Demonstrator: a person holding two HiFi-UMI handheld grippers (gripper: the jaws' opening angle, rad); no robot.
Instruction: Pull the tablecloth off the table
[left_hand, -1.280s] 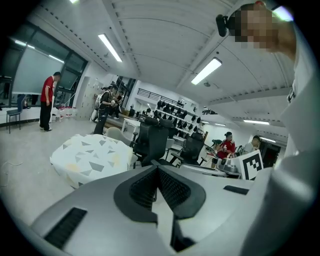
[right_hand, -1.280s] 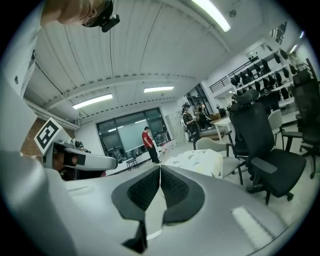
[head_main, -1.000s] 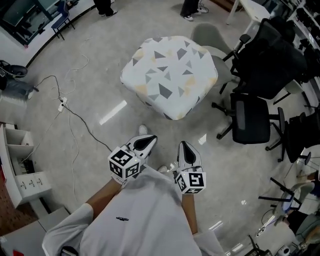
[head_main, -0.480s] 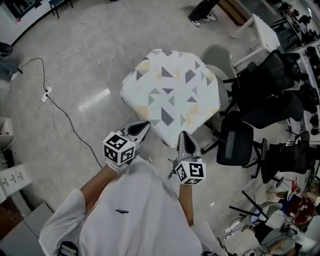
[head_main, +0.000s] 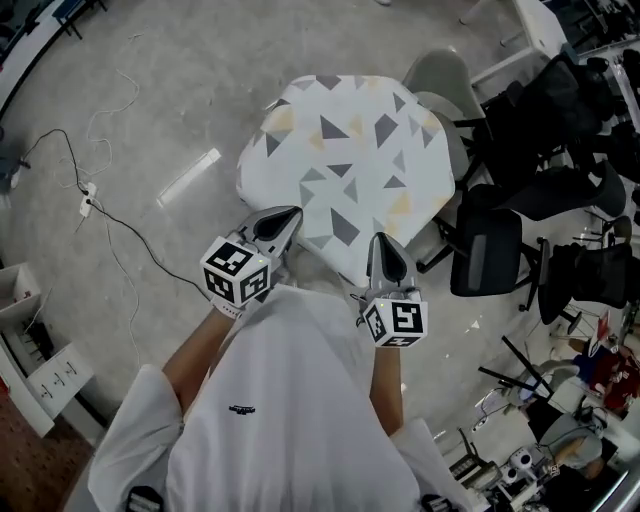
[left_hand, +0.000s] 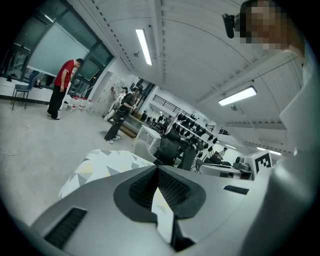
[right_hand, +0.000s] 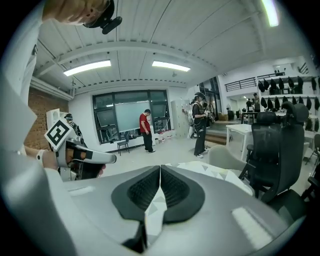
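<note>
A white tablecloth with grey and yellow triangles covers a small table just ahead of me in the head view. My left gripper is shut and empty, its tips over the cloth's near left edge. My right gripper is also shut and empty, near the cloth's near right edge. Whether either touches the cloth I cannot tell. In the left gripper view the tablecloth shows beyond the shut left gripper. The right gripper view shows the tablecloth past the shut right gripper, with the left gripper at its left.
Black office chairs crowd the right side of the table, and a grey chair stands behind it. A cable trails over the floor at the left. White shelving stands at the lower left. People stand far off.
I have come closer to the table. Both grippers, shut throughout, now reach the cloth's near edge instead of hanging over bare floor.
</note>
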